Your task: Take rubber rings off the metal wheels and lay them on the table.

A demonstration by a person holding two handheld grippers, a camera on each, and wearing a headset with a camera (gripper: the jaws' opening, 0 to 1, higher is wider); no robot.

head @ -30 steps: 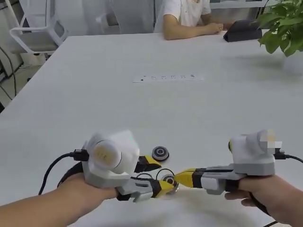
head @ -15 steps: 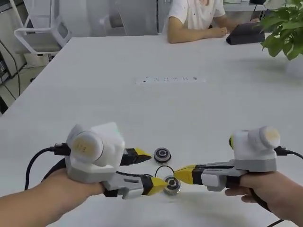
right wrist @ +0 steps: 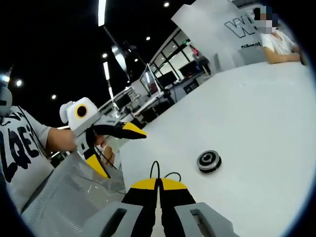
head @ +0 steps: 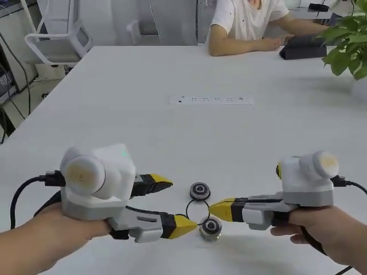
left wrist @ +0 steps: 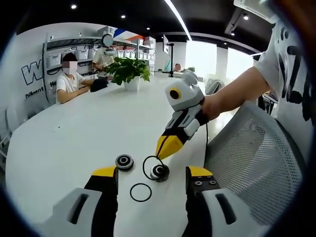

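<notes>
In the right gripper view my right gripper hides most of the rubber ring; a thin arc clears it. I can't read the far strip: markings too small.

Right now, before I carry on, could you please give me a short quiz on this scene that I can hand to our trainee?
1. True or false: the left gripper has its jaws shut.
2. What do the shut jaws of the right gripper pinch? A a screw; B a rubber ring; C a pen.
3. How many metal wheels lie on the table?
Key: 1 false, the jaws are open. 2 B. 3 two, the far wheel and the near wheel.
</notes>
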